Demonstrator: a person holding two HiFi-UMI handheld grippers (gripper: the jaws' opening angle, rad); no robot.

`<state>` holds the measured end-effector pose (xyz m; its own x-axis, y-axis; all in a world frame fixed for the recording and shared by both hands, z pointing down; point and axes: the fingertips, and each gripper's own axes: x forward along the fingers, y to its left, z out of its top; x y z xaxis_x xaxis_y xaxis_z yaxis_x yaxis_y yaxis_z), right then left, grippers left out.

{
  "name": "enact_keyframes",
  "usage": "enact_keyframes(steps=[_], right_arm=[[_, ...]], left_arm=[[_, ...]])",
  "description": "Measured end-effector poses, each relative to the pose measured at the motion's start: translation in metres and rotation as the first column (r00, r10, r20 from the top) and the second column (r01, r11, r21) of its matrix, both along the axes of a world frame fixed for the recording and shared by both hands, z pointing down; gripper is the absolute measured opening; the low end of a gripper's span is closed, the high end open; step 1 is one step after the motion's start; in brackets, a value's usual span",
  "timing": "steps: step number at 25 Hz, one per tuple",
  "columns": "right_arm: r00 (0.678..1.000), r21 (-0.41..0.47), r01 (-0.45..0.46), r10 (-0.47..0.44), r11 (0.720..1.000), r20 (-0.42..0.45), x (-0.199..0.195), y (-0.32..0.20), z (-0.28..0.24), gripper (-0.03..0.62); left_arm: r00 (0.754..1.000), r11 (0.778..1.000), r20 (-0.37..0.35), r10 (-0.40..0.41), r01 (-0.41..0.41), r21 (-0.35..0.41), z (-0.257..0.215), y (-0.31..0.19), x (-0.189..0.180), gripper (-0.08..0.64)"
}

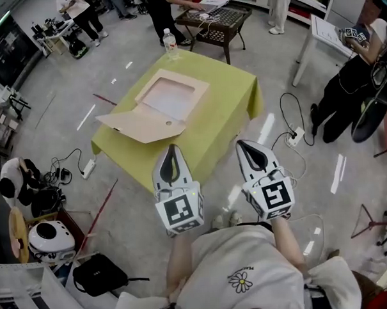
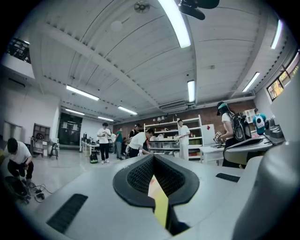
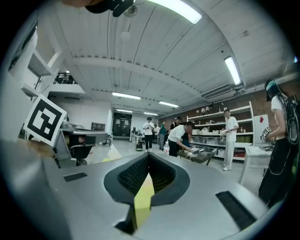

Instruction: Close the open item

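A flat cardboard box (image 1: 172,97) lies open on the table with the yellow-green cloth (image 1: 227,114). Its lid (image 1: 141,124) is folded out flat toward the near left corner and reaches past the table's edge. My left gripper (image 1: 173,148) hovers at the table's near edge, just short of the lid, shut and with nothing in it. My right gripper (image 1: 243,144) is held beside it to the right, over the near right edge, also shut and empty. In the left gripper view the left gripper (image 2: 153,160) shows closed jaws, as does the right gripper (image 3: 148,158) in its own view; a sliver of cloth shows below each.
A water bottle (image 1: 170,44) stands on the table's far corner. A dark table (image 1: 216,18) sits behind, a white table (image 1: 326,33) at the right with a crouching person (image 1: 347,89). A power strip and cables (image 1: 295,138) lie on the floor; a helmet (image 1: 50,240) and black bag (image 1: 99,274) at left.
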<state>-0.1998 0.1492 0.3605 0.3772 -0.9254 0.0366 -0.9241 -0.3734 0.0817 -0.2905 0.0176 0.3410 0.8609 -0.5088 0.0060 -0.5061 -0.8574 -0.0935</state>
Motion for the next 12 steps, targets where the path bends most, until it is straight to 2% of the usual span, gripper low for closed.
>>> enact_keyframes(steps=[2, 8, 12], right_arm=[[1.000, 0.021, -0.002, 0.002, 1.000, 0.013, 0.002, 0.004, 0.001, 0.014], [0.998, -0.066, -0.024, 0.021, 0.998, -0.055, 0.023, 0.027, 0.017, 0.014], [0.998, -0.050, -0.057, 0.057, 0.997, 0.004, 0.045, 0.053, 0.021, 0.014]], left_arm=[[1.000, 1.000, 0.002, -0.002, 0.002, 0.001, 0.001, 0.002, 0.002, 0.014], [1.000, 1.000, -0.012, -0.007, 0.008, 0.012, 0.002, 0.016, 0.014, 0.014], [0.999, 0.999, -0.025, -0.021, 0.022, 0.034, -0.003, 0.032, 0.019, 0.014]])
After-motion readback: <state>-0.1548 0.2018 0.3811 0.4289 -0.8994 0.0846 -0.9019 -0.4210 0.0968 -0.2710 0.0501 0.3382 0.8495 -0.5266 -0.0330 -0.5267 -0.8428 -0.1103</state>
